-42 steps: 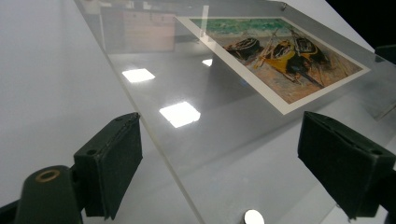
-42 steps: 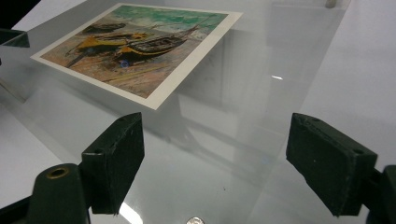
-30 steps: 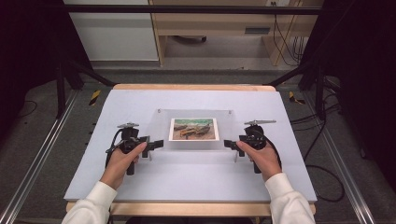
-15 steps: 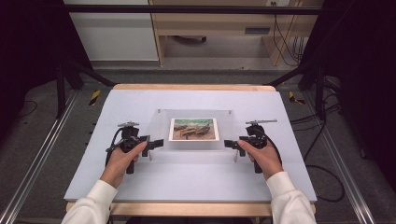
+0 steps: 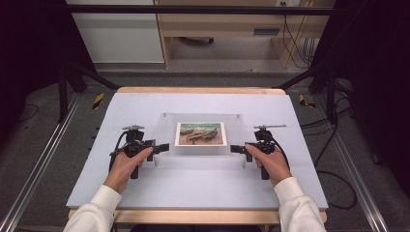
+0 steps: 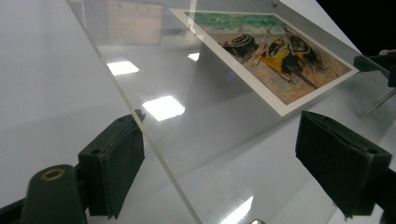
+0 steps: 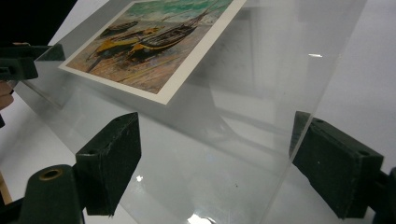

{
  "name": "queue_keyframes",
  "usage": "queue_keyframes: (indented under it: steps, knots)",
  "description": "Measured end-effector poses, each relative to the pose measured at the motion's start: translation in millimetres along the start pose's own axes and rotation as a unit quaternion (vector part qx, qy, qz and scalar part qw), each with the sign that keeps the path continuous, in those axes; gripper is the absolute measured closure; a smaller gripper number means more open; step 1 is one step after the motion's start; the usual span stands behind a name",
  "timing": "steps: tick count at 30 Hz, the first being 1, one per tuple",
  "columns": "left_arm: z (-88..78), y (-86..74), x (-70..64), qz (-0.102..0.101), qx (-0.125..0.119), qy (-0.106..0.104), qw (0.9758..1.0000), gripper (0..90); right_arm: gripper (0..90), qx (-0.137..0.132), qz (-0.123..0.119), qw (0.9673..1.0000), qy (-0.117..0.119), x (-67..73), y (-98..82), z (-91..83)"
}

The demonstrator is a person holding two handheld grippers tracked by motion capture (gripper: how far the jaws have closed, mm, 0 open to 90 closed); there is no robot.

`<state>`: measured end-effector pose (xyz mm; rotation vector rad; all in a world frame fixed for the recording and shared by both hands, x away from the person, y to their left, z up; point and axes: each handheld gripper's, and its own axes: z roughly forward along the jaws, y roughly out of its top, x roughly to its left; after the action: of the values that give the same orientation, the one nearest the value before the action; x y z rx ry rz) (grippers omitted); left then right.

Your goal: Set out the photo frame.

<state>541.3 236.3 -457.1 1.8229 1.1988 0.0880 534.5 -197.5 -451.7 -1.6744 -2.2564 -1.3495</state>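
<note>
While your left gripper [image 5: 164, 147] and right gripper [image 5: 235, 149] flank the clear frame [image 5: 202, 159] mid-table [image 5: 145, 193] from above, your left gripper view shows wide jaws straddling its edge [image 6: 159, 140] near the print [image 6: 266, 51], and your right gripper view likewise, jaws unclamped around the frame [image 7: 261, 116].

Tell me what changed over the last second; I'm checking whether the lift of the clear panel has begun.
Nothing visibly changed. The left tool and right tool sit at opposite side edges of the clear panel, jaws open with the panel's edge between them. The boat picture lies in the same place under the panel.
</note>
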Motion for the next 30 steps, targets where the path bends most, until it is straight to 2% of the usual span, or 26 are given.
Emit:
queue_keyframes:
  steps: [4,9,10,11,12,16,21,25,30]
  knots:
    - [-0.5,1.4,-2.1,-0.003,0.004,0.009,0.9999,17.3,18.5,-0.003,-0.003,1.0000,-0.005,0.9,-0.7,-1.1]
    - [1.2,5.3,-4.4,0.001,-0.003,0.024,0.9997,19.3,19.0,-0.004,-0.007,0.9999,-0.010,1.7,0.1,-2.0]
    - [3.8,9.4,-6.1,0.008,-0.005,0.031,0.9995,19.6,20.0,-0.013,-0.008,0.9997,-0.022,2.4,2.9,-1.7]
    - [3.8,9.4,-6.1,0.008,-0.005,0.031,0.9995,19.6,20.0,-0.013,-0.008,0.9997,-0.022,2.4,2.9,-1.7]
    - [6.8,15.3,-8.6,0.018,-0.004,0.041,0.9990,19.6,20.0,-0.017,-0.009,0.9990,-0.042,3.9,8.5,-0.4]
    - [13.5,25.0,-10.9,0.037,-0.015,0.059,0.9974,19.6,21.1,-0.029,-0.023,0.9974,-0.062,2.0,18.9,1.3]
    - [17.6,26.5,-8.8,0.031,-0.028,0.058,0.9974,22.4,21.5,-0.042,-0.029,0.9964,-0.068,-3.2,24.3,3.2]
    - [16.0,21.6,-9.9,0.036,-0.038,0.051,0.9973,22.6,21.5,-0.055,-0.030,0.9958,-0.066,-3.4,18.9,2.2]
    - [10.8,18.1,-13.9,0.048,-0.043,0.058,0.9962,24.1,21.5,-0.067,-0.044,0.9939,-0.076,1.6,14.3,0.3]
